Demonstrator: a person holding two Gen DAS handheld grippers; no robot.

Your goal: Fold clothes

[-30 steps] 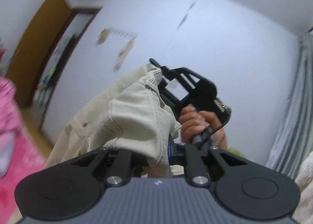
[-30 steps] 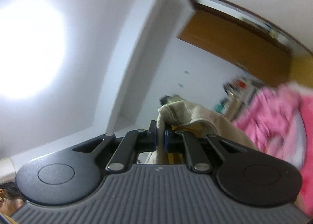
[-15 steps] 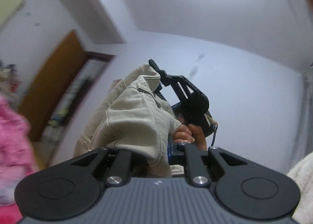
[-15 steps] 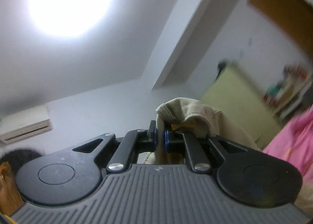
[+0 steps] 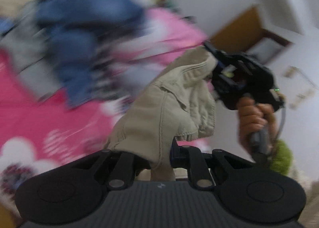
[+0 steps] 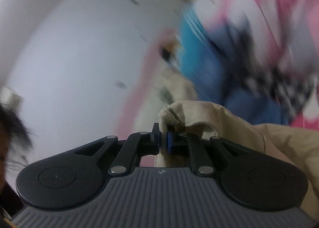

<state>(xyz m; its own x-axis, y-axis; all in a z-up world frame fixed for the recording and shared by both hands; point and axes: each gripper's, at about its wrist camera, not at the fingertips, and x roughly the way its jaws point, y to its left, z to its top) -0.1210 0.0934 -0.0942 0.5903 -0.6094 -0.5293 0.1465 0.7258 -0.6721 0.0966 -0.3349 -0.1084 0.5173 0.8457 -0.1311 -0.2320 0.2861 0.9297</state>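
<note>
A beige garment (image 5: 165, 108) hangs in the air between my two grippers. My left gripper (image 5: 162, 156) is shut on one edge of it, and cloth drapes over the fingers. In the left wrist view the right gripper (image 5: 214, 58) shows higher up, held by a hand (image 5: 252, 120), clamped on the far corner. In the right wrist view my right gripper (image 6: 163, 140) is shut on a bunched hem of the beige garment (image 6: 249, 134), which trails off to the right.
A blurred pile of clothes (image 5: 79, 48) in blue, pink and checkered cloth lies on a pink flowered bedspread (image 5: 39, 124) below. A brown door (image 5: 239, 28) and white walls (image 6: 79, 48) stand behind. Dark hair (image 6: 10, 120) shows at the left edge.
Both grippers have swung down from pointing at the ceiling toward the bed and clothes pile, still holding the beige garment. The view is motion-blurred.
</note>
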